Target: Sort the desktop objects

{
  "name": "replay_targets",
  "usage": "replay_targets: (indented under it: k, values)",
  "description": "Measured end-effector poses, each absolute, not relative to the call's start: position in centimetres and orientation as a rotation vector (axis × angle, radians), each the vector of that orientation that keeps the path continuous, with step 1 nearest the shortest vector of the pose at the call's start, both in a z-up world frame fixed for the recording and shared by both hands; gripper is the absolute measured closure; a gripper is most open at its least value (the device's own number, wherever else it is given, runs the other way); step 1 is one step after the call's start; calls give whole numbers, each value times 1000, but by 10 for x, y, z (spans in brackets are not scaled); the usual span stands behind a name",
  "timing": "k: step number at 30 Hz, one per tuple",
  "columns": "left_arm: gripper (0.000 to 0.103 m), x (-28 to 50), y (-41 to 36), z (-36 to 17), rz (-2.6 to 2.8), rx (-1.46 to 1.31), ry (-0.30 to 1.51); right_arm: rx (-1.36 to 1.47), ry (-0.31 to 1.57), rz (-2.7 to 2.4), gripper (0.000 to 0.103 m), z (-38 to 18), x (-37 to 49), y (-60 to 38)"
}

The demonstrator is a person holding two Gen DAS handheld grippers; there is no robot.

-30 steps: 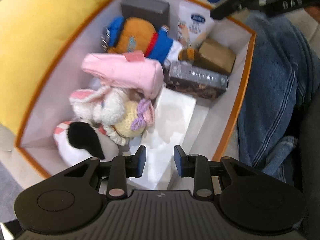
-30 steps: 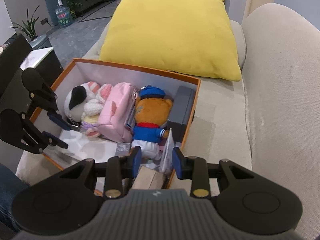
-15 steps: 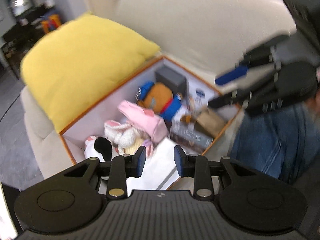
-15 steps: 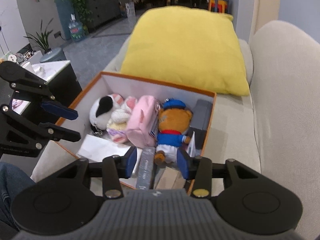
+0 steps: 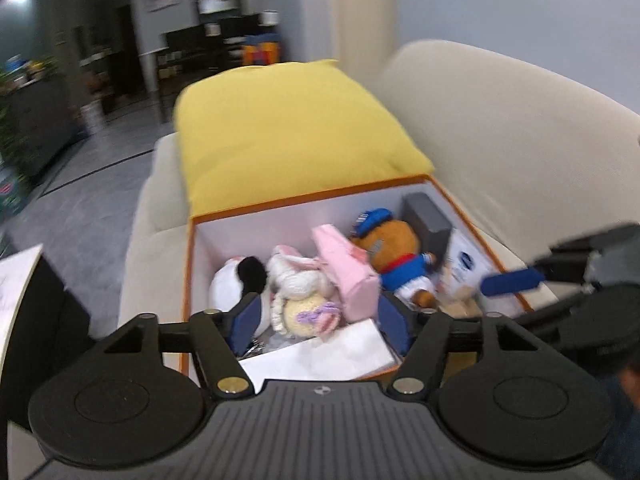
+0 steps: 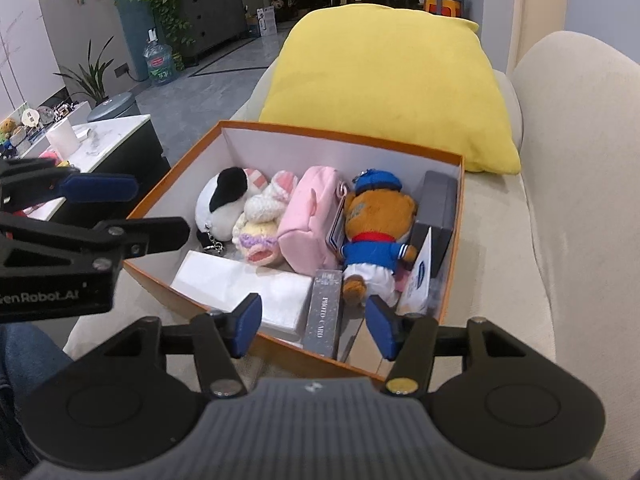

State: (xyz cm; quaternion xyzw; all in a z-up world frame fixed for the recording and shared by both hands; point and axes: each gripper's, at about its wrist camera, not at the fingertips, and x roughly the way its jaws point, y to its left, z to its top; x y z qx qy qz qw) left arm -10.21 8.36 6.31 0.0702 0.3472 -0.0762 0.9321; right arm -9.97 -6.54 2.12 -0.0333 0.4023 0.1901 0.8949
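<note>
1. In the right wrist view we read sharp detail that the blurred left wrist view loses: the grey "PHOTO CARD" box [image 6: 325, 307] lies at the near wall of the orange box [image 6: 340, 133], its long axis running from the bottom of the frame upward.
2. Only the left wrist view shows the right gripper [image 5: 512, 282] from outside, at right of centre, smeared by motion.
3. The right wrist view alone shows the left gripper [image 6: 100, 208] at the left edge, beside the box's left wall.
4. The orange box sits on the beige sofa [image 6: 580, 200], in front of the yellow cushion [image 6: 384, 80].
5. The pink pouch [image 6: 310, 216] lies with its long axis toward the cushion; the bear [image 6: 376, 224] lies head toward it.
6. Both grippers have just been opening; both stand released, with nothing clamped between the jaws.
</note>
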Motion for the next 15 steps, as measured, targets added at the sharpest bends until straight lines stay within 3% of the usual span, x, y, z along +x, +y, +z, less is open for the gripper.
replay_targets:
  k: [15]
  values:
    - [21,-103,99,27,36,55,716,-74,798,337,39,-13,-90,-56]
